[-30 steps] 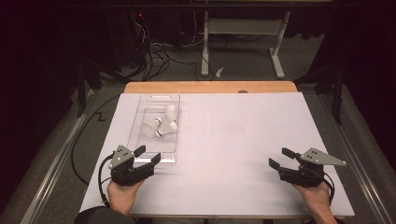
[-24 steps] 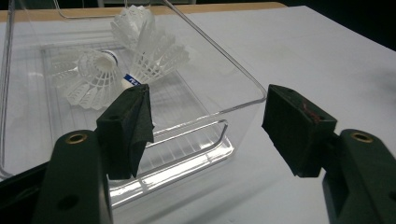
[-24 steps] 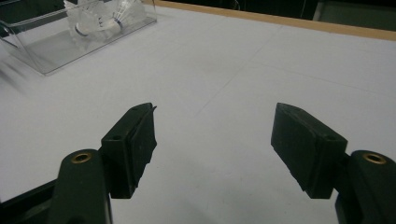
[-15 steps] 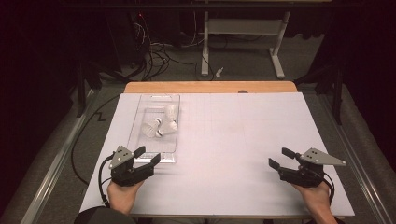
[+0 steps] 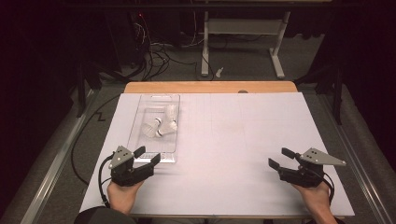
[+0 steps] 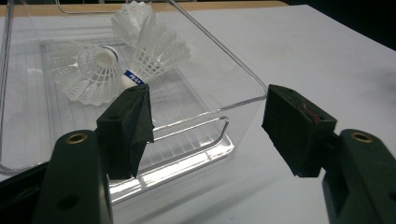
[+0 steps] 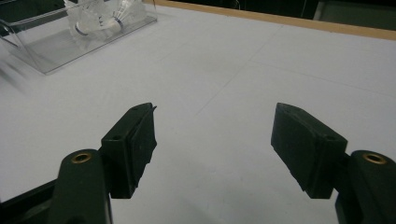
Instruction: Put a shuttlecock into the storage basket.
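White surface (image 5: 224,154) across the middle of the high view, wooden edge along its far side, dark floor with cables and a desk frame beyond.

Clear plastic tray (image 5: 155,128) on the left part of the surface, long side running near to far, near end just beyond the left hand-held gripper. Seen in the left gripper view as transparent walls with a rounded near lip (image 6: 196,135), ribbed bottom.

Left hand-held gripper (image 5: 145,156) at the near left, held in a hand, jaws wide apart and pointing far-right at the tray's near end; nothing between the pads. In its own view, left pad in front of the tray's near wall, right pad over bare surface just right of the tray's corner; contact with the tray not clear.

Right hand-held gripper (image 5: 280,157) at the near right, well apart from the tray, jaws wide, nothing between them, only bare surface ahead.

Three white shuttlecocks (image 5: 161,123) lying in the far half of the tray, close together, one cork with a blue band (image 6: 132,78).
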Demonstrator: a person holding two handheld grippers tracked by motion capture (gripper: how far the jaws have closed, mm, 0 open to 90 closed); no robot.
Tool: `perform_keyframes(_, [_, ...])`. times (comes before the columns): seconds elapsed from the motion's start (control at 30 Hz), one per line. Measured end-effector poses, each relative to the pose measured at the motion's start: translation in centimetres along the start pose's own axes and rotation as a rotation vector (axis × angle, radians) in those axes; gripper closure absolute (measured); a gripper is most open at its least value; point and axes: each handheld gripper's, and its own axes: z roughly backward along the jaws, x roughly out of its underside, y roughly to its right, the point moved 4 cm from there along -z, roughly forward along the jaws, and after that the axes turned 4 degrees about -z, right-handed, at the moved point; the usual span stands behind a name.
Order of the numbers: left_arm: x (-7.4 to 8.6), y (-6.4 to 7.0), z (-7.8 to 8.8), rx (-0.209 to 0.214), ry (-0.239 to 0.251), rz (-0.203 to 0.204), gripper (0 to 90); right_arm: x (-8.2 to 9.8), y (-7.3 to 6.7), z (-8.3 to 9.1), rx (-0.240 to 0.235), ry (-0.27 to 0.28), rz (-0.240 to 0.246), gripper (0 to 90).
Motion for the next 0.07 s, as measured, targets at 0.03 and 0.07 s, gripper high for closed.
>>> perform_keyframes(0.03, [-0.01,0.00,0.01,0.000,0.001,0.000,33.7,0.00,0.01,0.00,0.000,0.000,0.001,30.8])
perform_keyframes(0.07, [-0.03,0.01,0.02,-0.001,0.001,-0.001,33.8,0.00,0.01,-0.01,0.000,0.000,0.000,30.8])
